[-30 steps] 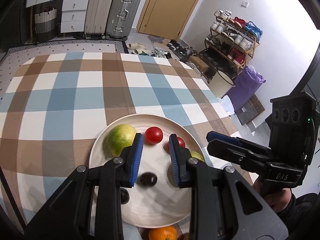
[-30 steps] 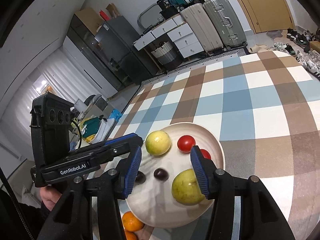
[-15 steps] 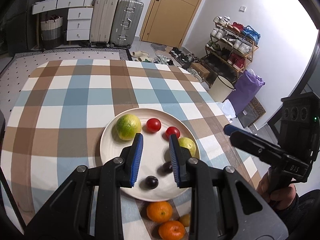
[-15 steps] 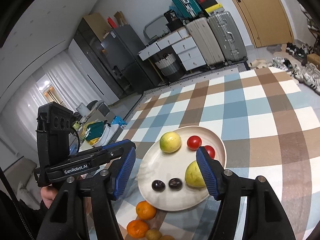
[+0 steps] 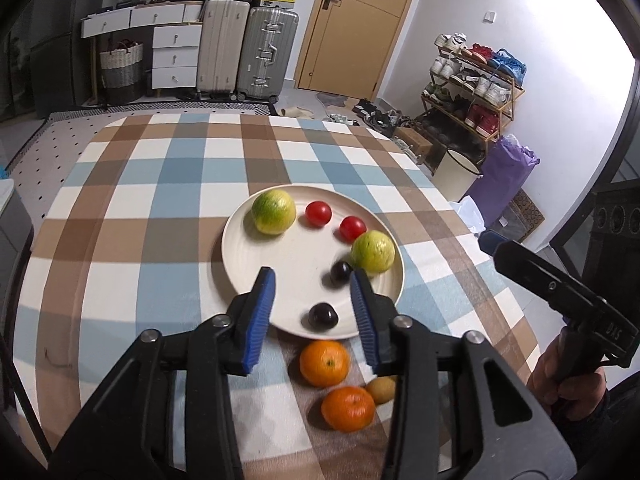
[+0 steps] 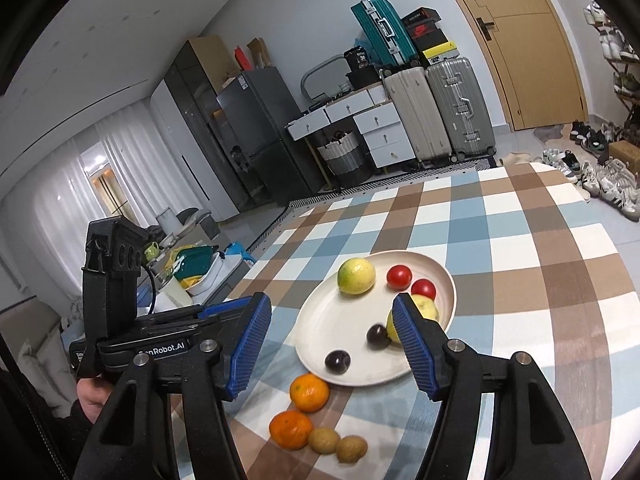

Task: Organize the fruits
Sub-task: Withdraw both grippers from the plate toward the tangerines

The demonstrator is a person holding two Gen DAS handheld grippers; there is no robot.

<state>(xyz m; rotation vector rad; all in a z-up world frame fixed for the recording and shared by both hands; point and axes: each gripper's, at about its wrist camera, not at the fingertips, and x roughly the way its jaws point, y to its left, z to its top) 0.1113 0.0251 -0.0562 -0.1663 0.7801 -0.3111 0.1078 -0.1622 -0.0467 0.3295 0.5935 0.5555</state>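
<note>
A cream plate (image 5: 240, 256) sits on the counter's checked blue, brown and white cloth (image 5: 132, 208), carrying six fruits. At its far side lies a yellow-green round fruit (image 5: 274, 212) with two red tomatoes (image 5: 318, 213) (image 5: 353, 228) beside it in a row; a second yellow-green fruit (image 5: 373, 251) rests near the plate's right rim, and a dark plum (image 5: 341, 272) touches or nearly touches it. Another dark plum (image 5: 322, 315) lies close to the plate's near rim. Off the plate, just beside that rim, two oranges (image 5: 324, 363) (image 5: 348, 408) rest on the cloth, with a small brown kiwi (image 5: 382, 389) next to the nearer orange; the right wrist view shows two such brown fruits (image 6: 324, 440) (image 6: 351, 449) side by side. The left gripper (image 5: 314, 316) hangs above the plate's near edge, its blue-padded jaws spread apart and empty, the near plum showing between them. The right gripper (image 6: 332, 344) is held over the counter to the plate's right, released wide with nothing between its blue pads (image 6: 412, 344); its right finger crosses in front of the second yellow-green fruit (image 6: 426, 308) in its own view. Each wrist view shows the other gripper held in a hand (image 5: 568, 380) off the counter's edge.
</note>
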